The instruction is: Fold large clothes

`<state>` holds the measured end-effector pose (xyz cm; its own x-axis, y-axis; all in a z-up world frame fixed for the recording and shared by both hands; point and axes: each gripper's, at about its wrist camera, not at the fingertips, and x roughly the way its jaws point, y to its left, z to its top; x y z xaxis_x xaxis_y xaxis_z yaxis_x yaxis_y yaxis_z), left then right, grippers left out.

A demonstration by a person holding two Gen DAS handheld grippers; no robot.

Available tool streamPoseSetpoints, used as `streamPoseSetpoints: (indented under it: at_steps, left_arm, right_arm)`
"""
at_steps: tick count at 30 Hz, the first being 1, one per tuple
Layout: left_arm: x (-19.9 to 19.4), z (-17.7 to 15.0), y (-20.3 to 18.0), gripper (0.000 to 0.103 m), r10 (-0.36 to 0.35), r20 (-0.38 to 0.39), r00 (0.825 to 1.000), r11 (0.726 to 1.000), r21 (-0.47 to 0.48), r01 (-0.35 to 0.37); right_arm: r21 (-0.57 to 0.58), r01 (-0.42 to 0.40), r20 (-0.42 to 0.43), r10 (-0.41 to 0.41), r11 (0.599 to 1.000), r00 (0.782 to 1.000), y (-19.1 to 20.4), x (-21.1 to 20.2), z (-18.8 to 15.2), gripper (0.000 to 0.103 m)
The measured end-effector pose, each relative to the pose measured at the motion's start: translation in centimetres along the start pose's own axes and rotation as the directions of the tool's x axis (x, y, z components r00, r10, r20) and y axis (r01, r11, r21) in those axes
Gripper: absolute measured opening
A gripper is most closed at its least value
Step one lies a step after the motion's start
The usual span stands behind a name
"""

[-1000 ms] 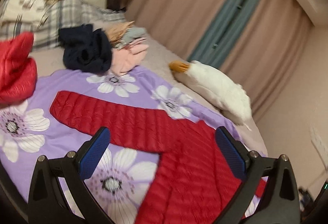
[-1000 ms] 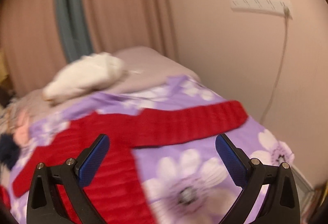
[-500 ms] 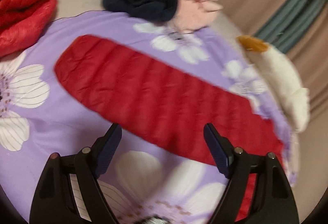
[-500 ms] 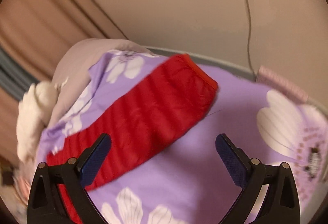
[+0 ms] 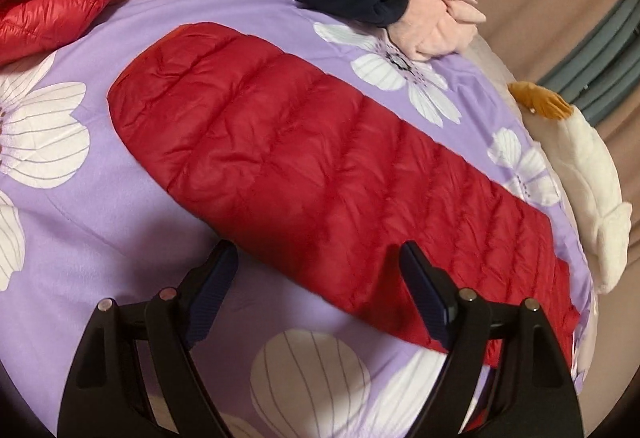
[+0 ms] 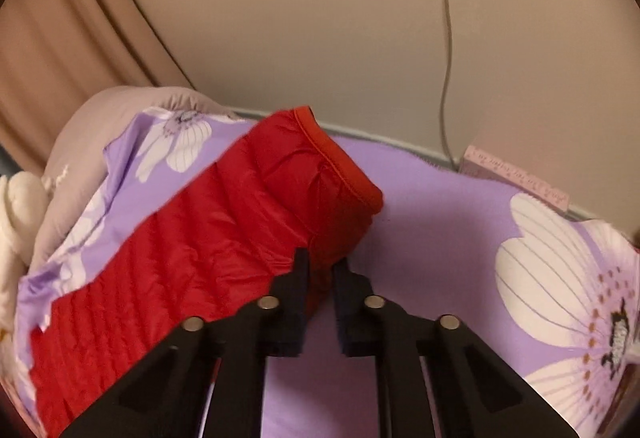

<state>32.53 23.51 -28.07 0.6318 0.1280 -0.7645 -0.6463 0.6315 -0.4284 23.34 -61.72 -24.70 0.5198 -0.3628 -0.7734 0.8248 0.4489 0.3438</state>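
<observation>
Right hand-held gripper [image 6: 320,266] has just been closing and is seemingly clamping the red jacket [image 5: 320,173] sleeve's cuff; our left hand-held gripper [image 5: 320,258] is hovering apart above the other sleeve. Next we are folding both sleeves inward.

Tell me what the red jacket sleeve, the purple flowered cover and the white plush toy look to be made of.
Red jacket sleeve: likely thin nylon or polyester shell with padded fill; slight sheen, stitched puffy channels. Purple flowered cover: smooth woven cloth, probably cotton or polyester, matte with printed flowers. White plush toy: soft fuzzy pile fabric, seemingly stuffed.
</observation>
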Motion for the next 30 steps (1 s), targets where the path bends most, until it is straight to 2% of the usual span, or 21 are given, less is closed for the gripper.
streamPoseSetpoints:
  at_steps: [3,6,8,9,11,13,17,20,21,22,24,27,28,30]
  left_arm:
    - [0.5,0.9,0.4,0.089,-0.026,0.005,1.000,0.997,-0.066,0.026]
    - [0.7,1.8,1.5,0.090,-0.064,0.004,0.998,0.985,-0.161,0.064]
    - [0.6,2.3,1.9,0.088,-0.057,0.020,0.998,0.982,-0.181,0.060]
    - [0.5,2.5,2.1,0.087,-0.027,0.047,0.999,0.983,-0.179,0.035]
    - [0.8,2.7,2.1,0.076,0.043,0.070,0.997,0.987,-0.156,-0.032]
    - [1.1,3.1,1.6,0.076,0.085,0.083,0.993,0.991,-0.114,-0.075]
    - [2.2,3.7,0.4,0.073,0.152,0.104,0.983,0.988,-0.059,-0.146]
    - [2.7,4.2,0.6,0.062,0.180,0.132,0.975,0.981,-0.097,-0.168]
    - [2.7,4.4,0.9,0.058,0.184,0.145,0.972,0.978,-0.122,-0.167]
    - [2.4,4.3,1.5,0.051,0.186,0.154,0.970,0.977,-0.137,-0.166]
    - [2.1,4.1,2.5,0.045,0.181,0.182,0.967,0.977,-0.145,-0.155]
    - [2.0,3.7,3.0,0.040,0.158,0.215,0.964,0.981,-0.145,-0.128]
    - [1.9,3.6,3.4,0.039,0.141,0.218,0.966,0.981,-0.162,-0.107]
    - [1.9,3.7,4.3,0.035,0.101,0.230,0.968,0.977,-0.206,-0.053]
  right_arm:
    - [-0.061,0.031,0.022,-0.029,0.998,0.999,2.3,-1.6,0.3,0.010]
    - [-0.168,0.037,0.103,-0.020,0.985,0.994,6.3,-4.5,0.2,0.009]
    - [-0.221,-0.012,0.140,0.044,0.975,0.989,9.1,-6.7,-0.2,0.009]
    - [-0.243,-0.048,0.152,0.087,0.969,0.985,10.5,-7.9,-0.5,0.009]
    - [-0.275,-0.109,0.164,0.158,0.955,0.974,12.5,-9.7,-1.2,0.009]
    - [-0.308,-0.176,0.169,0.236,0.935,0.957,15.1,-11.7,-2.2,0.009]
    - [-0.408,-0.282,0.174,0.377,0.868,0.910,20.6,-15.4,-5.5,0.009]
    - [-0.482,-0.358,0.136,0.472,0.799,0.871,24.5,-17.3,-9.0,0.009]
    - [-0.507,-0.403,0.105,0.519,0.761,0.848,26.1,-18.0,-10.6,0.009]
    - [-0.527,-0.444,0.071,0.558,0.725,0.827,27.4,-18.8,-12.4,0.009]
    - [-0.547,-0.538,-0.025,0.630,0.641,0.776,30.8,-19.6,-15.9,0.009]
    - [-0.542,-0.668,-0.176,0.709,0.510,0.683,35.4,-19.8,-21.5,0.009]
    - [-0.553,-0.675,-0.204,0.706,0.489,0.678,36.6,-19.6,-23.3,0.009]
    - [-0.562,-0.684,-0.282,0.669,0.465,0.687,39.4,-18.4,-26.7,0.009]
